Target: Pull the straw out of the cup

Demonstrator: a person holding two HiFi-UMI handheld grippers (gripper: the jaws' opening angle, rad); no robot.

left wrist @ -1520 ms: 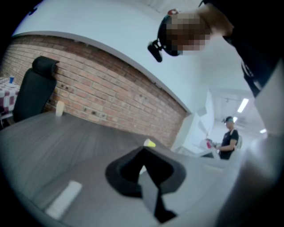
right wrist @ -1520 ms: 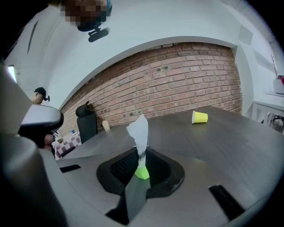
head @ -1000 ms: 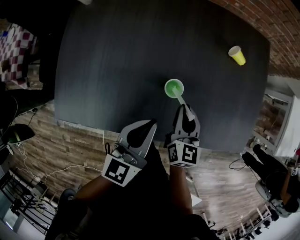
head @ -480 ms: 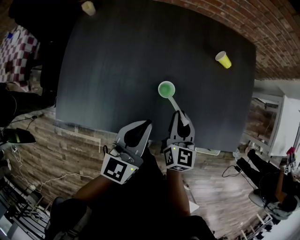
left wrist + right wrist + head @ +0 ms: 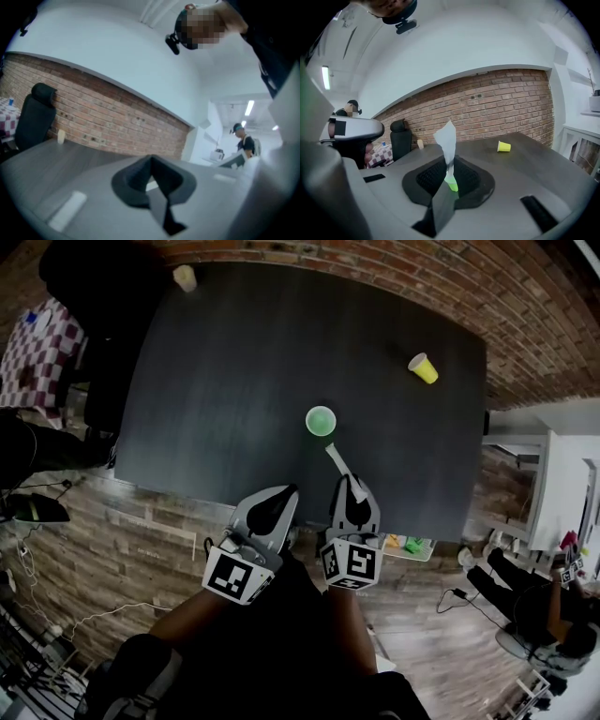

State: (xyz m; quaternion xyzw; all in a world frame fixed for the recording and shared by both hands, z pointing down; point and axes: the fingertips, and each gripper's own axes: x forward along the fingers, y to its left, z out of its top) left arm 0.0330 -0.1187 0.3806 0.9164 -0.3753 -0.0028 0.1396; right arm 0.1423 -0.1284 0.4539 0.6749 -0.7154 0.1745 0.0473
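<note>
Step in hand: the pull itself, probably near its end.

Right gripper (image 5: 348,481), low centre of the head view: jaws nearly closed, pinching the white straw (image 5: 335,457) by its near end. The straw slants up-left toward the green cup (image 5: 321,421), which stands at frame centre on the dark table (image 5: 216,381). The straw's far tip looks just clear of the rim.

In the right gripper view the straw is flat and papery, upright between the pads. There is green at its foot; I cannot tell whether that is cup or straw.

Left gripper (image 5: 287,494): jaws together, empty.

Next: carry the straw well clear of the cup, keeping the grip light. It looks likely to crumple.
</note>
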